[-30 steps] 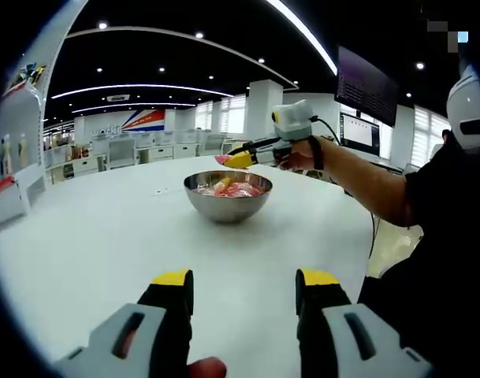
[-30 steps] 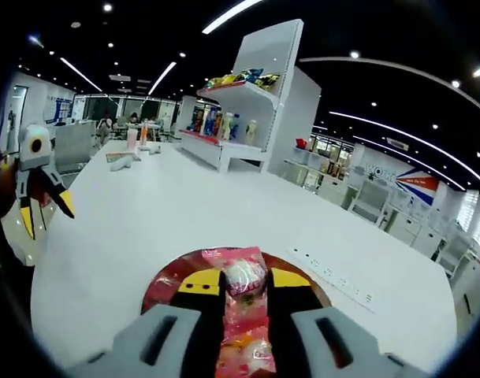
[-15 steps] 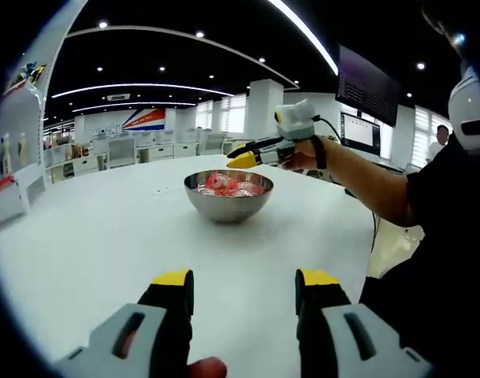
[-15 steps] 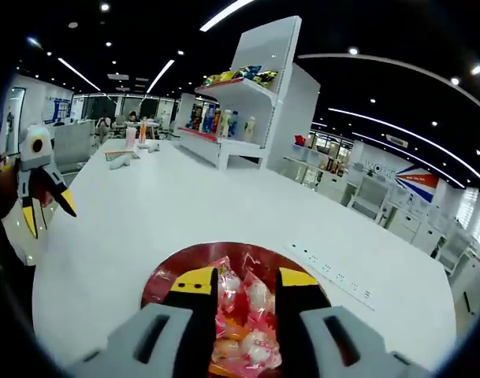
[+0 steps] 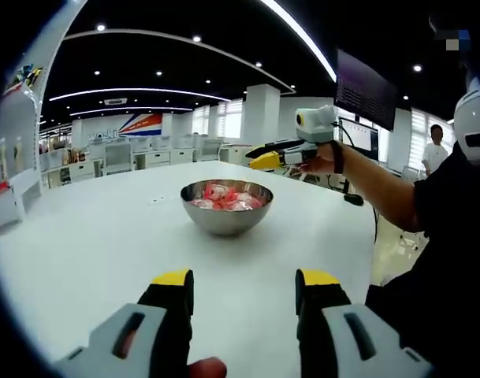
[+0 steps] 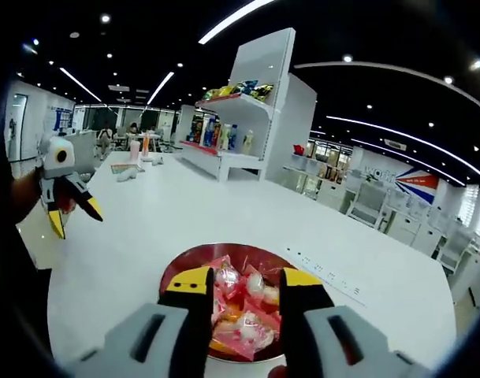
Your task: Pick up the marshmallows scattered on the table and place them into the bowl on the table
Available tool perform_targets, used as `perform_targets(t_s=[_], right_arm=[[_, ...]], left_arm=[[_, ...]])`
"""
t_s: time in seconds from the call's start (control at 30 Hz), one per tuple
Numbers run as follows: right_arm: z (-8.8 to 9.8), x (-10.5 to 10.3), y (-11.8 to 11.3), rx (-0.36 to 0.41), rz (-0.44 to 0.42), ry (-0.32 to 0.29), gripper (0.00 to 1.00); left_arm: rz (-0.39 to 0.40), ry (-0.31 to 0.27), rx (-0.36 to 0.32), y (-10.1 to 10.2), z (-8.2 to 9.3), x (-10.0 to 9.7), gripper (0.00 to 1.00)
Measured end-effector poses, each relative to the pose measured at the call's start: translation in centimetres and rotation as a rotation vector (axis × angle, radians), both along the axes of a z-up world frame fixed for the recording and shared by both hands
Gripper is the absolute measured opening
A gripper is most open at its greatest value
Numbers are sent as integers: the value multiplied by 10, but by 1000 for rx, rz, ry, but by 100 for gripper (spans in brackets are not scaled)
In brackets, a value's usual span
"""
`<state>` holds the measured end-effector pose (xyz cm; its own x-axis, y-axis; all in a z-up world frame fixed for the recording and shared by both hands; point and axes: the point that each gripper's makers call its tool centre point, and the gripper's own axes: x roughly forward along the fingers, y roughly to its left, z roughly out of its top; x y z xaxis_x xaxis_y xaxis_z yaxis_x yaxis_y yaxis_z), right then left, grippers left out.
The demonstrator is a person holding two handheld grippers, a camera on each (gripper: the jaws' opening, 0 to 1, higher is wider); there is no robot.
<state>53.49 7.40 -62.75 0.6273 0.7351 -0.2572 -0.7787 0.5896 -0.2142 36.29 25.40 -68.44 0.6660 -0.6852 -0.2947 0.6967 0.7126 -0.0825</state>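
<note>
So the big white worktop [image 5: 90, 236] stretches out ahead of both sets of tongs, and from where I'm standing it looks bare of loose sweets as far as either view reaches, though the far edges are too small to be sure.

The steel bowl [image 5: 226, 206] sits well ahead of the left tongs [image 5: 243, 285] and just under and in front of the right tongs [image 6: 243, 285]. It's loaded with marshmallows [image 6: 238, 311], pink-wrapped ones piled up inside, right between and below the right pair's yellow tips.

Right tongs are parted with nothing between them, hovering above the bowl's rim. In the left gripper view you can see them off to the upper right, a bit past the bowl's edge on the person's arm. Left tongs are spread wide too, empty, hanging low over the worktop on the near side of the bowl.

My read: this is the moment right after a drop-off, so the placing step is done for that piece. Next move would be scanning the worktop for any leftover marshmallow and swinging a free pair of tongs over to it. If nothing's left, the job's basically finished.
</note>
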Motion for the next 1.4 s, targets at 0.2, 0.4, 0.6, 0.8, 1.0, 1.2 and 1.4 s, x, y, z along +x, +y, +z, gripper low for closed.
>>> perform_targets(t_s=[0.2,0.4,0.6,0.8,1.0,1.2,1.4], right_arm=[[-4,-35,-20,40,0,16,36],[-19,-57,-35,100,-4,32,37],[-42,-68,-47,156,-18,66,42],[-58,-76,-59,242,-43,93,44],[-69,-81,-72,281,-86,105,44],[-74,-88,-80,275,-102,89,44],[-81,-89,-74,269,-71,97,44]], left_arm=[[-5,-7,-1,-2,1,6,53],[-8,3,-9,-4,-3,15,53],[-22,7,2,-10,-7,27,54],[-51,6,-13,-19,-11,38,56],[-44,26,-11,-19,-19,49,56],[-49,24,-9,-21,-16,52,56],[-42,31,-4,-19,-21,56,56]])
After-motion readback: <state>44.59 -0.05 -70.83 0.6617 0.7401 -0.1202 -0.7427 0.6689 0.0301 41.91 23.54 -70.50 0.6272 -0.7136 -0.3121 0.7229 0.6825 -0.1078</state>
